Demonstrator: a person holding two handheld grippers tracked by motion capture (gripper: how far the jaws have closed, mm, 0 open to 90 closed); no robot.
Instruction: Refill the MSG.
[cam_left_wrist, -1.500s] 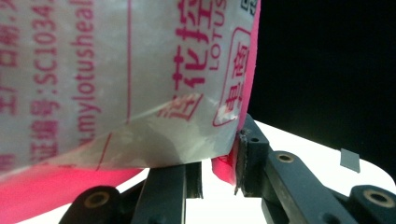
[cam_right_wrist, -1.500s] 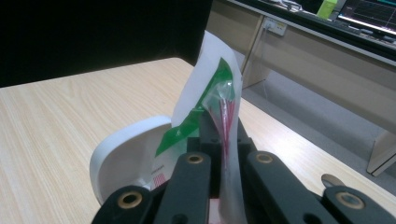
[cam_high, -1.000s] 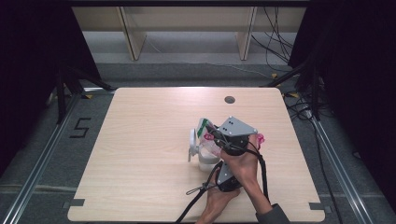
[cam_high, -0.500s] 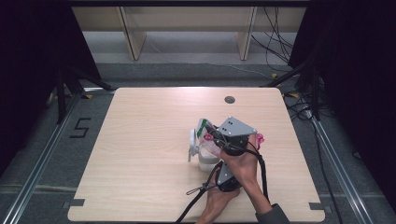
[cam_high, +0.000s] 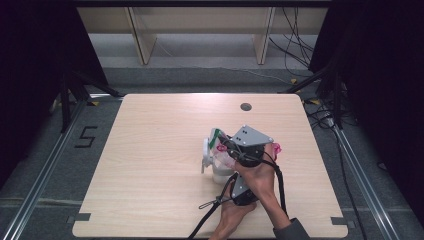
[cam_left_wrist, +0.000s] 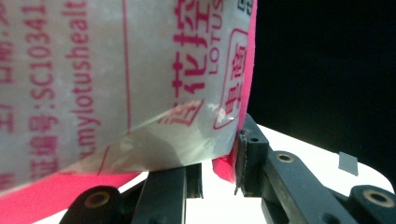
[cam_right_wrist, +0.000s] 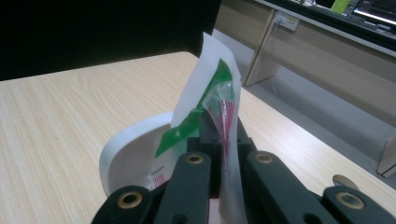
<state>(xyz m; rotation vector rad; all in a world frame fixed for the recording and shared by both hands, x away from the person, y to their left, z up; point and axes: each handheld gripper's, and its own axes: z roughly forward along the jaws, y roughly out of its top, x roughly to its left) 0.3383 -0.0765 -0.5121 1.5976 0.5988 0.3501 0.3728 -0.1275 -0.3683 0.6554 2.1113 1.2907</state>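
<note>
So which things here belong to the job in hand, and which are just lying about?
In use: clear pink-printed bag, left gripper, right gripper, white jug, green-and-white packet.
Lying about: table grommet, floor cables.

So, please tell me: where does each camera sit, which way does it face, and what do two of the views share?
High view: above the person's side, facing forward and down on the table; forearms and right gripper show.
Left gripper view: on the left gripper, facing a pink-printed pouch pinched by its edge.
Right gripper view: on that gripper, facing a white holder and green-and-white packet; jaws clamp clear film.
Shared: high and right gripper views show the packet.
</note>
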